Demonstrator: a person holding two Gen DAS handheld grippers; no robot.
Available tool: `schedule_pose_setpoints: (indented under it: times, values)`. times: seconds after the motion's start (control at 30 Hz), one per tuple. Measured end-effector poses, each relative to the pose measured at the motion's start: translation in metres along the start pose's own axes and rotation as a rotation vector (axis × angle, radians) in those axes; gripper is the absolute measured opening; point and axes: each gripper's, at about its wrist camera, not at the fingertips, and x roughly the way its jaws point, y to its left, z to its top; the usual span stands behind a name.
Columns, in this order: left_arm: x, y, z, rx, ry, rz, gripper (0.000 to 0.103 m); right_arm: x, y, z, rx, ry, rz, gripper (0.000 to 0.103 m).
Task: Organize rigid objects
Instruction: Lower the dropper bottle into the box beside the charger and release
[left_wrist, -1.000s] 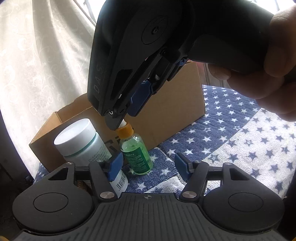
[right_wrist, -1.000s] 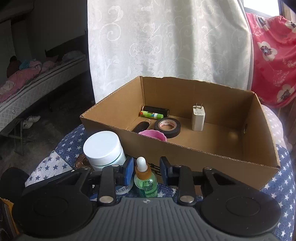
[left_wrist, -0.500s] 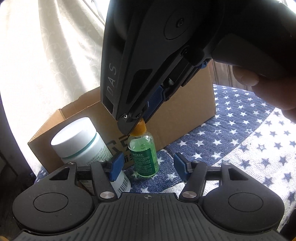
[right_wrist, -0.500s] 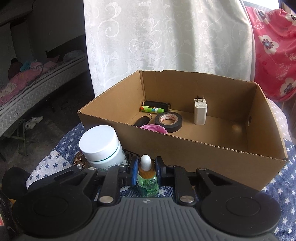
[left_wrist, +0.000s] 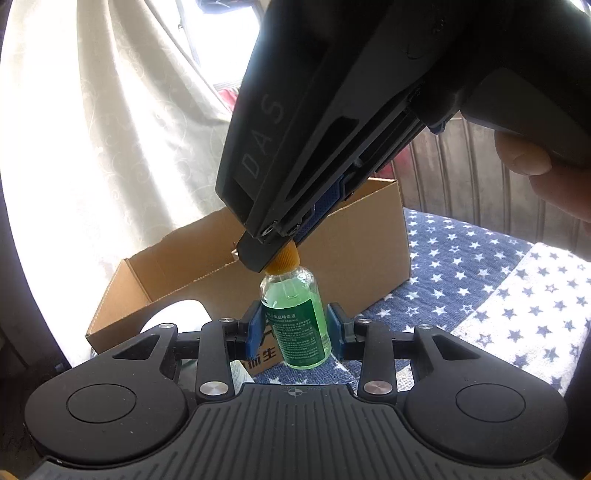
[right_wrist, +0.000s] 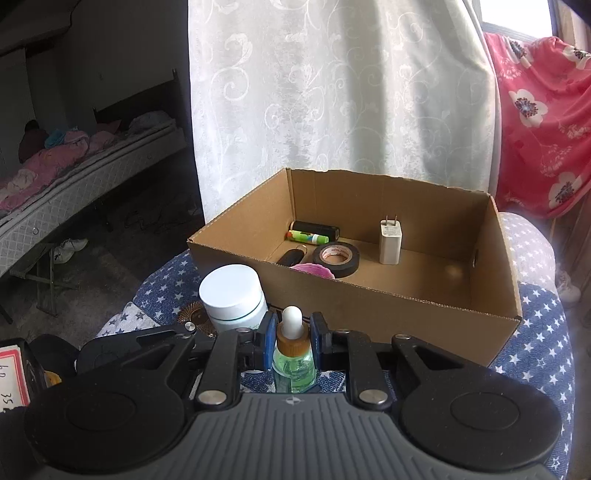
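Green dropper bottle (right_wrist: 294, 363), upright on the star-print cloth (left_wrist: 480, 280) just before the cardboard box (right_wrist: 495, 258): right gripper (right_wrist: 291, 341) clamped at its orange collar, left gripper (left_wrist: 295, 326) flanking its body, contact unclear; lift vertically, clear the near wall, avoid tilting.
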Motion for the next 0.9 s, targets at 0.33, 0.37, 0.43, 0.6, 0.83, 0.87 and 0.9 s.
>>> schedule_pose_setpoints:
  times: [0.33,0.37,0.43,0.6,0.83,0.87,0.9]
  values:
    - [0.018,0.064,0.078,-0.076,0.010,-0.108,0.035,-0.020,-0.018,0.086,-0.037,-0.095,0.014,0.021]
    - [0.029,0.070,0.083,-0.086,0.037,-0.129,0.035,-0.014,-0.024,0.094,-0.030,-0.084,0.014,0.021]
    - [0.056,0.082,0.093,-0.123,0.110,-0.181,0.035,0.004,-0.040,0.107,-0.002,-0.051,0.006,0.021]
    - [0.119,0.100,0.104,-0.196,0.262,-0.224,0.035,0.058,-0.080,0.121,0.056,0.043,-0.043,0.021]
    - [0.152,0.110,0.094,-0.235,0.376,-0.204,0.037,0.122,-0.128,0.122,0.075,0.112,-0.153,0.021]
    - [0.147,0.113,0.093,-0.244,0.376,-0.201,0.037,0.130,-0.133,0.121,0.078,0.119,-0.167,0.021]
    - [0.144,0.115,0.092,-0.246,0.376,-0.199,0.037,0.139,-0.139,0.121,0.087,0.134,-0.176,0.021]
